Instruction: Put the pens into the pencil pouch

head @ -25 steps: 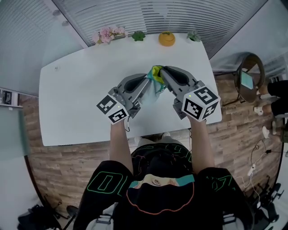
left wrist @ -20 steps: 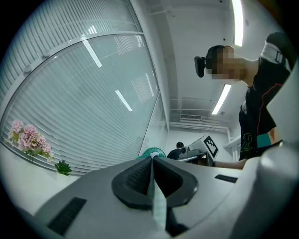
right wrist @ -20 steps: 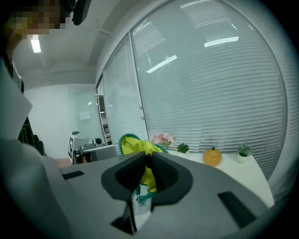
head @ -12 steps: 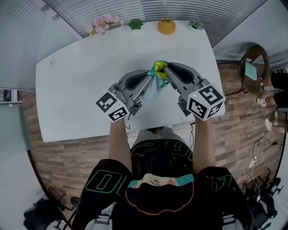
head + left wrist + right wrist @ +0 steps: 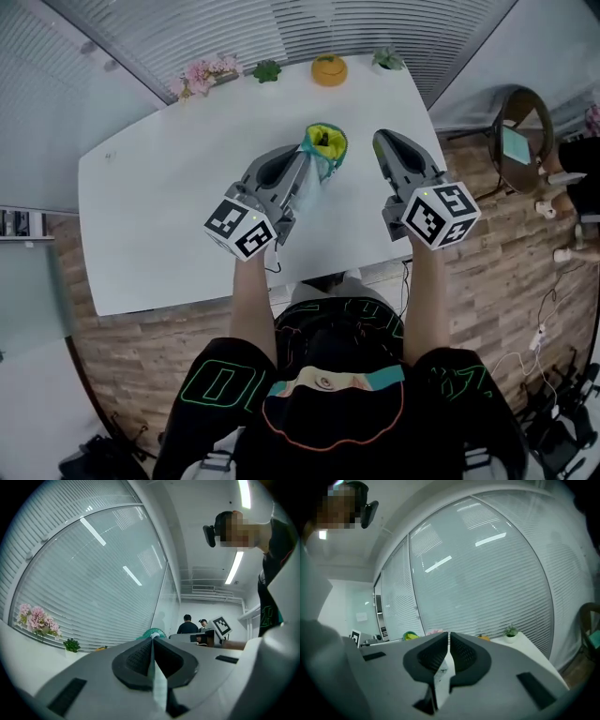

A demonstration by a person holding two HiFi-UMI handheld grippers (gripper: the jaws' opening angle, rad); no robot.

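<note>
The left tool point(image 5: 304, 159) is clamped tight on a thin edge of the teal pencil pouch point(image 5: 325, 142), which stands just past its tips above the white desk point(image 5: 169, 216), its yellow-lined mouth gaping upward. The right tool point(image 5: 379, 137) hangs beside the pouch, clear of it. Its jaws have just been closing to a narrow slit, and nothing is between them.
</note>
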